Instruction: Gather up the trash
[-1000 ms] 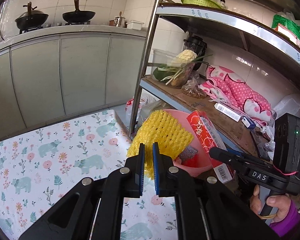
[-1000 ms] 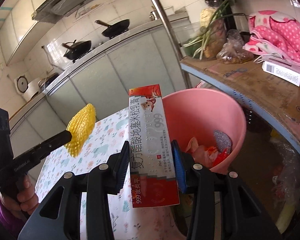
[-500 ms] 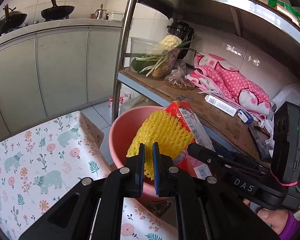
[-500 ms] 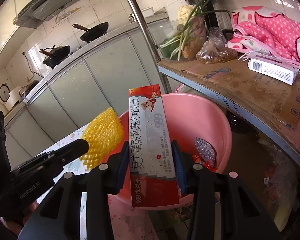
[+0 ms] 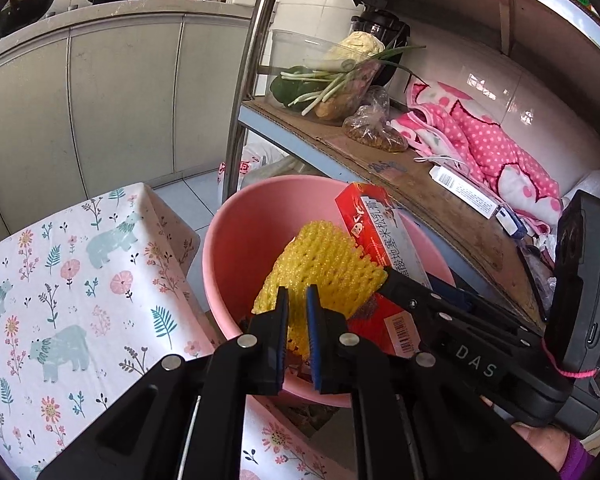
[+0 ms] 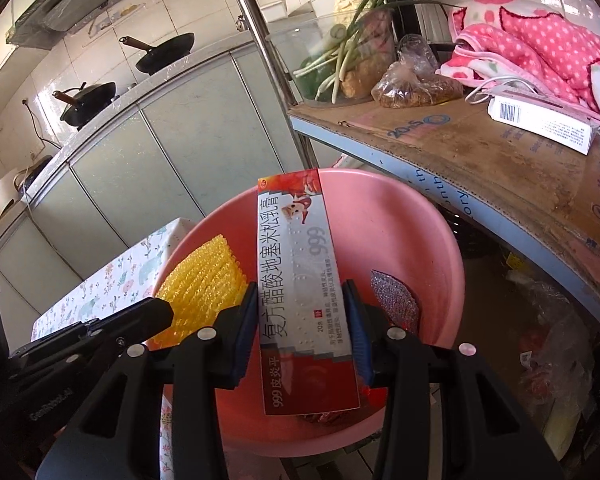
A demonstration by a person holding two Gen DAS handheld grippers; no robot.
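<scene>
A yellow foam net (image 5: 324,264) hangs over the pink basin (image 5: 236,220) with my left gripper (image 5: 297,300) on its lower edge. The jaws are opening, and the net is still pinched between the pads. My right gripper (image 6: 302,304) is shut on a long red and white medicine box (image 6: 300,280), held upright over the basin (image 6: 420,232). The box (image 5: 380,232) leans beside the net (image 6: 204,284), and the two touch. A silvery scrap (image 6: 392,296) and some red wrappers lie in the basin's bottom.
The basin stands between a table with a floral cloth (image 5: 60,280) and a metal shelf (image 6: 480,152). On the shelf lie cardboard, a tub of vegetables (image 5: 332,76), a pink dotted blanket (image 5: 492,148) and a white box (image 6: 540,120). Cabinets with woks (image 6: 160,52) stand behind.
Both grippers have moved forward and down, from beside the table to over the pink basin. The net and the box came with them and now hang inside its rim.
</scene>
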